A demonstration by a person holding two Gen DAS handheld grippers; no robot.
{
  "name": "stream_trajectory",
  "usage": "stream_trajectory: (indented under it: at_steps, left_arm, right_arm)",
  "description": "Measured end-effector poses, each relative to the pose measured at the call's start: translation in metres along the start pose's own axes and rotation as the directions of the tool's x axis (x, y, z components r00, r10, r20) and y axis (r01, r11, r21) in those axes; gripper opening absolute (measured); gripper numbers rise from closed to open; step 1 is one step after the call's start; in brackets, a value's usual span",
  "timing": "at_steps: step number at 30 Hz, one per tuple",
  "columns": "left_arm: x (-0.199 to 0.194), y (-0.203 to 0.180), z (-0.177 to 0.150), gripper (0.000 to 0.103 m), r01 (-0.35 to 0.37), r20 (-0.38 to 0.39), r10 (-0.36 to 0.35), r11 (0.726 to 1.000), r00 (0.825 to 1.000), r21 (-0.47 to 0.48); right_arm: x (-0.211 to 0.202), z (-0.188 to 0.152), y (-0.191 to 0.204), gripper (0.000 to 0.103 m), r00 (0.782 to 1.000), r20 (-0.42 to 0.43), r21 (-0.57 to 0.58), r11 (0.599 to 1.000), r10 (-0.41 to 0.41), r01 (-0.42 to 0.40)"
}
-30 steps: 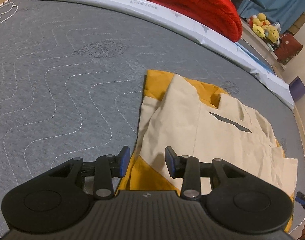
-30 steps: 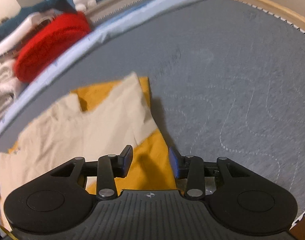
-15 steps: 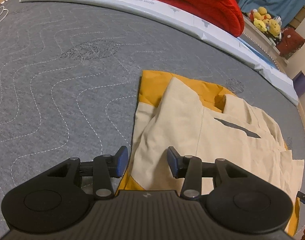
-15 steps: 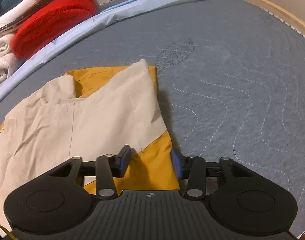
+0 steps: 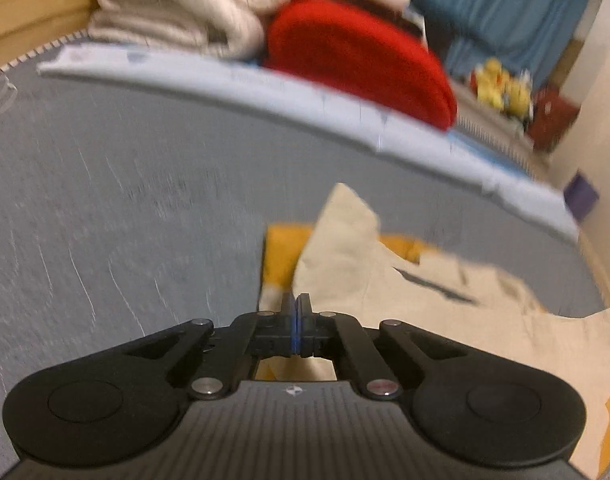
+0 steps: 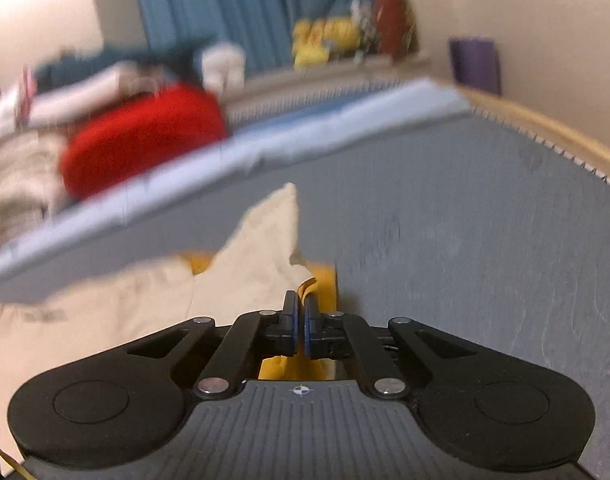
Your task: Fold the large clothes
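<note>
Tools are both pinching the garment's near hem. Left tool [image 5: 293, 312] is sitting with its pads pressed together on the garment [image 5: 405, 300] at its near left corner, cream cloth bunching right at the tips. Right tool [image 6: 300, 312] is gripping the near right corner of the garment [image 6: 261, 248], a curl of yellow fabric sticking up between its nearly closed pads. Both frames are blurring heavily, so fine folds are hard to read.

Garment is lying on the grey quilted mattress [image 5: 125, 208], cream side up with yellow showing along the edges, one cream point sticking out toward the far side. It is occupying the near middle of the bed, apart from the far edge.

Along the far edge, a pale blue folded sheet [image 5: 313, 100] is running across the mattress. Behind it, a red blanket [image 5: 357, 56] is resting beside a pile of cream bedding [image 5: 177, 12]. Blue curtain [image 6: 241, 8] and yellow plush toys [image 6: 325, 40] are showing at the far wall.
</note>
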State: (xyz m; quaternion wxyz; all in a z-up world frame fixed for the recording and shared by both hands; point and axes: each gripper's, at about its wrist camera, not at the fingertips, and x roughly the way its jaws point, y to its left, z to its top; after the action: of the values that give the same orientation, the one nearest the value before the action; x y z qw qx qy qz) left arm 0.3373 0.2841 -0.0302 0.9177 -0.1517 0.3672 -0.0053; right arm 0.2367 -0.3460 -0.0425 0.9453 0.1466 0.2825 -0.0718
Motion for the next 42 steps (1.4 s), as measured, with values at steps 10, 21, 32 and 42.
stream_trajectory:
  at_steps: [10,21,32,42]
  left_arm:
    - [-0.008,-0.019,0.016,0.018,-0.089,0.179,0.088,0.996,0.980,-0.004]
    - [0.038,0.023,-0.003,0.042,-0.068,-0.230,0.034,0.988,0.973,-0.141]
    - [0.060,0.022,-0.011,0.031,-0.040,-0.253,0.001,0.989,0.967,-0.146]
    - [0.012,-0.015,0.015,0.000,0.009,0.121,-0.009,1.000,0.993,0.008]
  right_arm:
    - [0.013,0.028,0.003,0.003,0.976,0.167,0.148,0.982,-0.141,0.116]
    - [0.078,-0.015,-0.021,0.034,0.939,-0.340,0.182,0.976,-0.055,0.123]
    - [0.079,-0.029,0.005,0.006,0.929,-0.359,0.051,0.992,-0.092,0.117]
    - [0.028,0.009,0.027,0.000,0.996,0.005,0.061,0.994,-0.087,0.086]
